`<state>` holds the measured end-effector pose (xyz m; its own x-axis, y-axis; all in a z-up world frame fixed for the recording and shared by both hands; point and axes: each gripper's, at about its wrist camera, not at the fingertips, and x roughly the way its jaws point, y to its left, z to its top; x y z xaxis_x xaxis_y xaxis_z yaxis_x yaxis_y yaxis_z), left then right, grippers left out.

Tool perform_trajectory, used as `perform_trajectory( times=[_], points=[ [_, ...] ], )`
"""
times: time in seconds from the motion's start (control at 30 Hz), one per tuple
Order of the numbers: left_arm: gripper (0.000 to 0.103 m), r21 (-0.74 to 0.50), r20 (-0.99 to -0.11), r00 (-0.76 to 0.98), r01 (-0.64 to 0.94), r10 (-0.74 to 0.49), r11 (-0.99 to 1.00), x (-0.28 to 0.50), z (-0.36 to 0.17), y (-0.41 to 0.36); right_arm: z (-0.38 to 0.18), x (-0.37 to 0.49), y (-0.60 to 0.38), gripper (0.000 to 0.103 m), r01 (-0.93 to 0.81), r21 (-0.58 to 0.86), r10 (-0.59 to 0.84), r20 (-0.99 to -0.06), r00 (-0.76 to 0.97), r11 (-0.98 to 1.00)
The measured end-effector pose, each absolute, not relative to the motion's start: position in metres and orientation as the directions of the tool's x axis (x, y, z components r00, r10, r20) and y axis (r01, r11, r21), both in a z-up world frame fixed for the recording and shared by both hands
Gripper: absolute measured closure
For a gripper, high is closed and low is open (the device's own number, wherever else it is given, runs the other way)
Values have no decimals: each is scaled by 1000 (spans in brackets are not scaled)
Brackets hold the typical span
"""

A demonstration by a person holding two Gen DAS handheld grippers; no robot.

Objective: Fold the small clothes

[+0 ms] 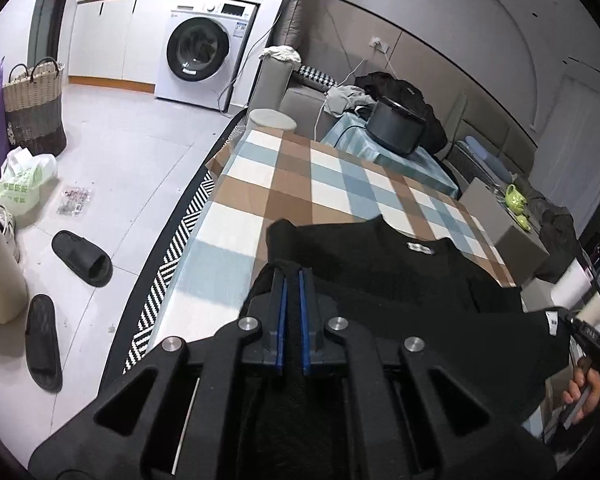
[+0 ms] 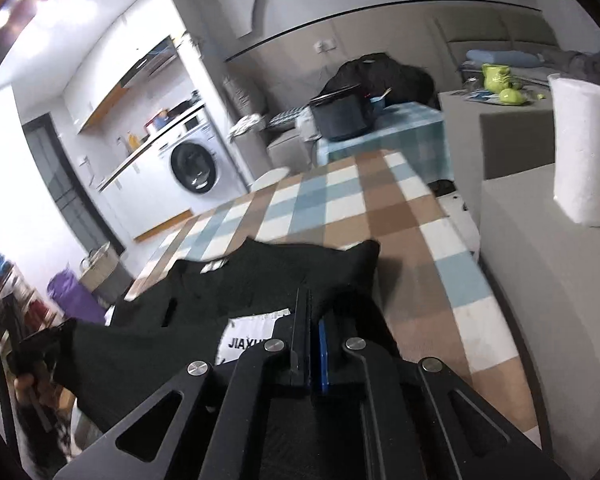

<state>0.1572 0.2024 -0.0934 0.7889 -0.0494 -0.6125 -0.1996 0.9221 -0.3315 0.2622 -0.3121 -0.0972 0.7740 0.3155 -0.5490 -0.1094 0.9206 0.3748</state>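
A small black garment (image 1: 380,272) with a white neck label lies partly on the checked tablecloth of the table (image 1: 300,184); its near edge is lifted. My left gripper (image 1: 293,276) is shut on the garment's left corner, with black cloth bunched at the blue pads. In the right wrist view the same garment (image 2: 260,276) shows a white printed tag (image 2: 252,336). My right gripper (image 2: 309,300) is shut on its right corner, and the fabric stretches between both grippers. The table (image 2: 360,200) runs away beyond the garment.
A black pot (image 1: 396,124) stands on a teal cloth behind the table. A white paper roll (image 2: 584,148) stands on a grey surface to the right. On the floor to the left are slippers (image 1: 82,258), a woven basket (image 1: 34,108) and a washing machine (image 1: 198,50).
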Motion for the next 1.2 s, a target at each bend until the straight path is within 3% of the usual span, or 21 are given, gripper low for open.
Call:
perform_trajectory(
  times=[0.13,0.23,0.3,0.37,0.43,0.5,0.63,0.73,0.87,1.2],
  points=[
    [99,-342,-706,706,-259,-65,903,187,-124,215,-124,286,-305,100,-39,319,258,-680,686,947],
    [97,-349,-731,677,-271,-80,897,184,-135,216,-141,288,-306,94,-2,296,233,-746,624,955],
    [82,-333,-724,688,-272,-60,903,173,-131,215,-141,279,-312,88,0,321,251,-738,626,947],
    [73,-315,-716,698,-282,-31,906,158,-125,214,-137,265,-320,73,13,357,266,-720,640,934],
    [60,-310,-701,713,-291,-11,905,142,-118,212,-133,245,-329,64,34,423,302,-698,650,905],
    [50,-314,-684,729,-292,-2,904,123,-112,209,-131,230,-331,63,35,474,343,-684,643,880],
    [41,-325,-676,736,-270,-23,906,97,-104,196,-125,198,-321,63,-34,545,447,-649,615,838],
    [40,-344,-682,729,-245,-61,906,83,-103,185,-137,190,-317,62,-47,624,549,-646,530,780],
    [38,-382,-690,710,-193,-140,904,68,-107,170,-155,184,-322,62,0,661,579,-657,482,750],
    [37,-403,-727,659,-183,-192,897,55,-124,153,-167,211,-321,53,59,727,579,-590,562,684]
  ],
)
